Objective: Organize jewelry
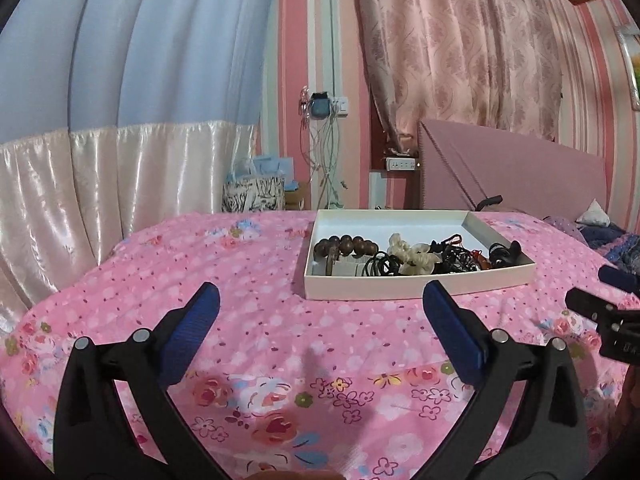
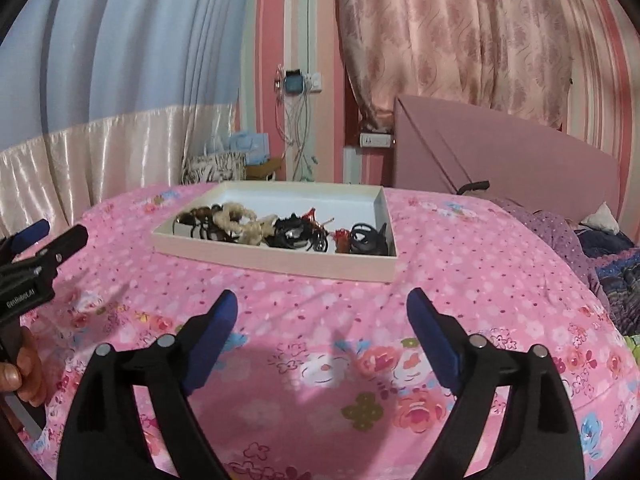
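Observation:
A shallow white box (image 1: 416, 285) (image 2: 276, 261) lies on the pink floral bedspread (image 1: 256, 320) (image 2: 460, 280). In it lie a brown wooden bead bracelet (image 1: 346, 246), a cream scrunchie (image 1: 412, 258) (image 2: 240, 220), black hair ties (image 1: 456, 258) (image 2: 298, 234) and a small red piece (image 2: 342, 236). My left gripper (image 1: 322, 300) is open and empty, in front of the box. My right gripper (image 2: 322, 308) is open and empty, also in front of the box. Each gripper shows at the edge of the other's view.
A pink headboard (image 1: 516, 176) stands behind the bed at the right. Purple bedding and a white pillow (image 2: 602, 216) lie at the right edge. Bags (image 1: 256, 192) and hanging cables (image 1: 320, 152) sit by the striped wall. Curtains hang behind.

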A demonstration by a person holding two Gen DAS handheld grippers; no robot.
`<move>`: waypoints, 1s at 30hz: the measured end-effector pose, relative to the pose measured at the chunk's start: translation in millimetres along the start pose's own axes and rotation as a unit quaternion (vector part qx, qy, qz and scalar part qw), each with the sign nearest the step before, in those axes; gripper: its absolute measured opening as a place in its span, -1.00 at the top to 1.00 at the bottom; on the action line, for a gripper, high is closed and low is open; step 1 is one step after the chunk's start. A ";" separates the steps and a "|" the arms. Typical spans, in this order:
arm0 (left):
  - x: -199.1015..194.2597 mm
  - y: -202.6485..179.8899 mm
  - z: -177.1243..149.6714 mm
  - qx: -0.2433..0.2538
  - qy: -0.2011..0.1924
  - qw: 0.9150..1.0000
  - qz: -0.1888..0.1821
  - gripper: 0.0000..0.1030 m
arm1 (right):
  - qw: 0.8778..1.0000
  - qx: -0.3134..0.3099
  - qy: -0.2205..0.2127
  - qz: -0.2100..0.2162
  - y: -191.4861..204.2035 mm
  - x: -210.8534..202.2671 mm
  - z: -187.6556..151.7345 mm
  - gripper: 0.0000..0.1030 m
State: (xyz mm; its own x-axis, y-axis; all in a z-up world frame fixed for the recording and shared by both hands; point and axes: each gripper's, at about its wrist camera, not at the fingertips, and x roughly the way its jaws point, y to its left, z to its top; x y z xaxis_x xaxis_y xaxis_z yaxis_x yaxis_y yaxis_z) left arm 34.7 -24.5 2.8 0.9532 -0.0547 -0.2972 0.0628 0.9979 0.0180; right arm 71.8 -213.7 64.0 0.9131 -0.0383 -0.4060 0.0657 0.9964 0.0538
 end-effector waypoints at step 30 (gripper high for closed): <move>-0.2 3.0 0.9 0.004 -0.007 1.000 0.003 -0.94 | 0.998 0.020 -0.034 -0.038 -6.5 -12.9 -2.4 -0.74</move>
State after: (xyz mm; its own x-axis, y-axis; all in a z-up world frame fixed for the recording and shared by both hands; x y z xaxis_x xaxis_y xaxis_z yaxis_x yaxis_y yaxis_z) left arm 34.9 -21.6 3.7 0.9579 -0.0488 -0.2831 0.0587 0.9979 0.0266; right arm 58.6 -219.5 66.7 0.9303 -0.1197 -0.3467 0.1504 0.9866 0.0628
